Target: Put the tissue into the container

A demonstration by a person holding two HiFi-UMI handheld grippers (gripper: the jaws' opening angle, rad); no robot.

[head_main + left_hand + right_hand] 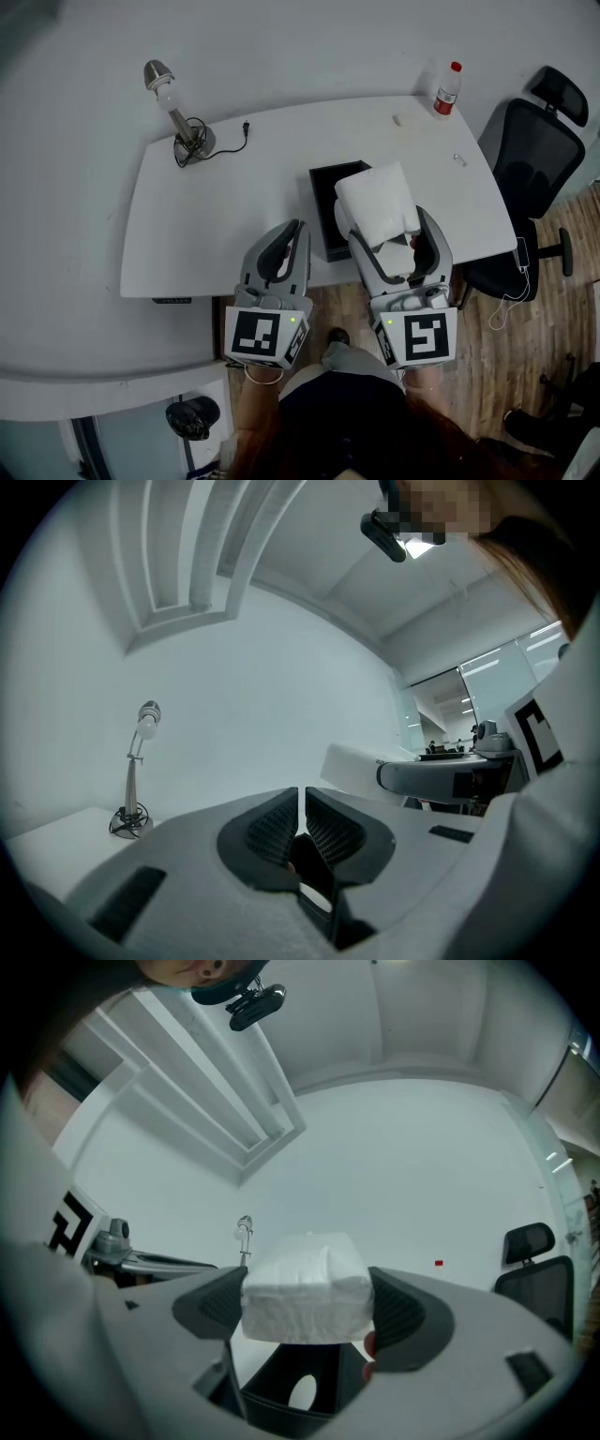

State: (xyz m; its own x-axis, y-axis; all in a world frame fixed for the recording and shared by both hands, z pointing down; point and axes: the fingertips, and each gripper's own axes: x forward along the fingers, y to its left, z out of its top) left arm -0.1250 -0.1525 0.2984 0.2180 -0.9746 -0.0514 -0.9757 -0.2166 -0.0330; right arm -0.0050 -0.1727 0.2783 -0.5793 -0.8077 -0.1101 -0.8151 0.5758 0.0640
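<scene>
Right gripper (pixel 384 223): pinching tissue (pixel 378 201) over black container (pixel 320 202).
Left gripper (pixel 297 231): jaws pressed together, empty.
Done: tissue grasped, raised.
Remaining: lowering in, releasing.

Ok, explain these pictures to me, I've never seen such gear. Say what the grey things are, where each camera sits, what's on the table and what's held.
There is no robot here: a person holds a two-jaw gripper in each hand. The head view looks down from a camera on the person's head. The other two views come from cameras riding on the grippers, looking along their jaws. On the table are a lamp, a bottle and a black container; a chair stands to its right. The right gripper clamps a white tissue pack, seemingly over the container. The left gripper is shut and empty.
</scene>
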